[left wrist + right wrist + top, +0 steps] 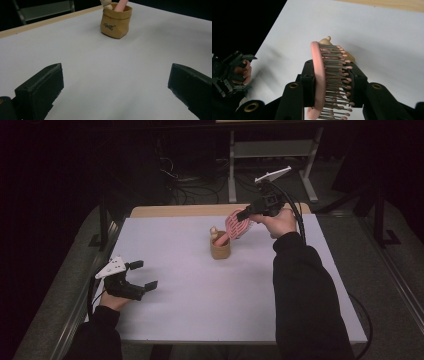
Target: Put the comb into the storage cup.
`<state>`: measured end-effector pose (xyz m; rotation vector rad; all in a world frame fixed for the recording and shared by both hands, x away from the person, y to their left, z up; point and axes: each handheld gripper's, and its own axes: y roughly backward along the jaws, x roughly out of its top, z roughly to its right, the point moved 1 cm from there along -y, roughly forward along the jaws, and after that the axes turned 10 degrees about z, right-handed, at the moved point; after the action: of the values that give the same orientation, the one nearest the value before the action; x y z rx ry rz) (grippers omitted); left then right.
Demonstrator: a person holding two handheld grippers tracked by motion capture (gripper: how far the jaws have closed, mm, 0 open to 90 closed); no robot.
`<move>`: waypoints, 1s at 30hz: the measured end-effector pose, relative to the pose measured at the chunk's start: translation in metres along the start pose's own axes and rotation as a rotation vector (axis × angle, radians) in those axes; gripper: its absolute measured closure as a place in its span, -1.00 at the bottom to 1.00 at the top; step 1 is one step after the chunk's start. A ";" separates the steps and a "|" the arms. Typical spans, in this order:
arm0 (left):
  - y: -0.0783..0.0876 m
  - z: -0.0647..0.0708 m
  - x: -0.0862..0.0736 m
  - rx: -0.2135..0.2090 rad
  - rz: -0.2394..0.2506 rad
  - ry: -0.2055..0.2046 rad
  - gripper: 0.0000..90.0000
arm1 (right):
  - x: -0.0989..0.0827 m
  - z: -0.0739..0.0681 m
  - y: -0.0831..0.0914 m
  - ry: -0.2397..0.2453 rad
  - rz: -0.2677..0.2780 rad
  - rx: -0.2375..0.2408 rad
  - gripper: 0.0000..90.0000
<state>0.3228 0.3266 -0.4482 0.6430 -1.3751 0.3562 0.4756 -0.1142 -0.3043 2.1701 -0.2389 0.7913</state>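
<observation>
A pink hairbrush (237, 225) is held above a small tan pouch (220, 248) at mid-counter (200, 295), its handle dipping inside. The pouch could be tipped if the handle is pushed sideways. The brush head is clamped between the right gripper (332, 80)'s fingers. The left gripper (142, 275), fingers spread apart and empty, is rested near the counter's edge.

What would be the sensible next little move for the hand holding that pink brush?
Probably open the right tongs and draw back. They grip the pink hairbrush by its bristled head, and its handle already sits inside the small tan pouch, so little seems left but letting go. The left tongs rest open, apart.
</observation>
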 end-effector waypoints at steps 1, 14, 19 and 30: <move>0.000 0.000 0.000 0.000 0.000 -0.001 -1.00 | 0.000 0.001 0.000 0.001 0.002 0.002 0.40; -0.001 0.000 -0.001 0.001 -0.001 0.002 -1.00 | 0.001 0.004 0.001 -0.020 0.001 -0.003 0.38; -0.001 0.000 -0.001 0.000 -0.007 -0.002 -1.00 | -0.002 0.008 0.003 -0.037 0.018 0.002 0.29; -0.005 0.002 -0.002 -0.006 -0.020 -0.007 -1.00 | -0.010 0.019 0.016 -0.039 0.017 0.003 -0.04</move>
<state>0.3240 0.3222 -0.4506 0.6534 -1.3751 0.3336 0.4701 -0.1394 -0.3096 2.1908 -0.2768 0.7593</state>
